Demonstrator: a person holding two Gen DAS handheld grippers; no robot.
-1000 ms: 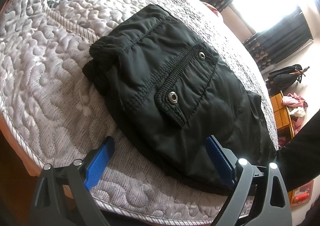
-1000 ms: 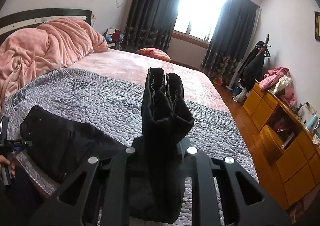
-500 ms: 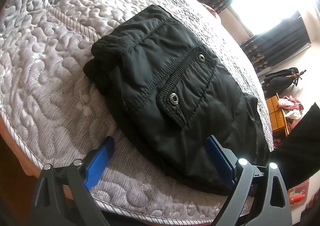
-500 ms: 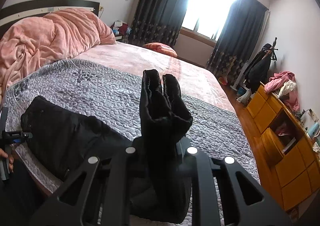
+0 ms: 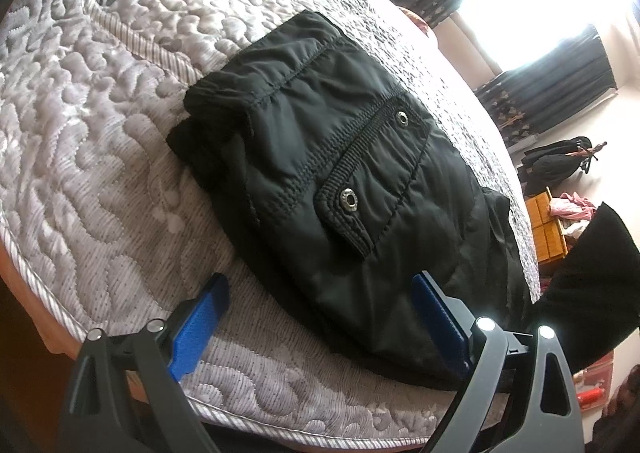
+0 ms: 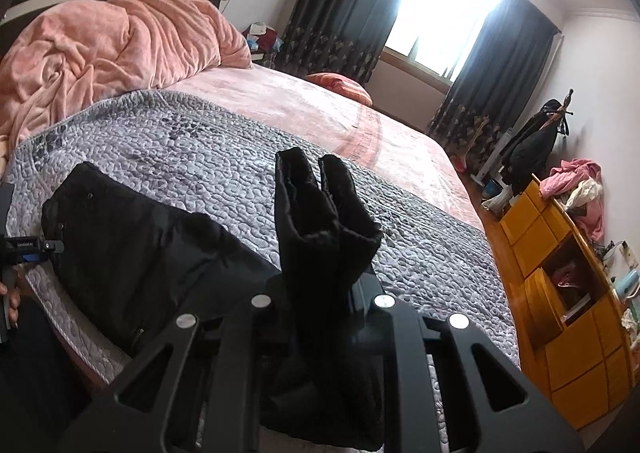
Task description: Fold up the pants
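A grey quilted coverlet (image 6: pixel 208 157) covers the near end of the bed (image 6: pixel 320 109), with a pink sheet beyond it and a rumpled pink blanket (image 6: pixel 108 41) heaped by the dark headboard. Dark curtains (image 6: pixel 340 9) frame a bright window, and a yellow wooden cabinet (image 6: pixel 560 293) stands along the right wall. The black pants (image 5: pixel 340 173) lie on the coverlet near its edge, waist end flat. Only the left wrist view shows their stitched pocket flap with two metal snaps (image 5: pixel 350 199); there the left gripper (image 5: pixel 320 317) has its blue jaws wide apart, over the pants' near edge. Only the right wrist view shows the right gripper (image 6: pixel 320 289), its jaws clamped on the doubled leg ends, which stand up above the coverlet.
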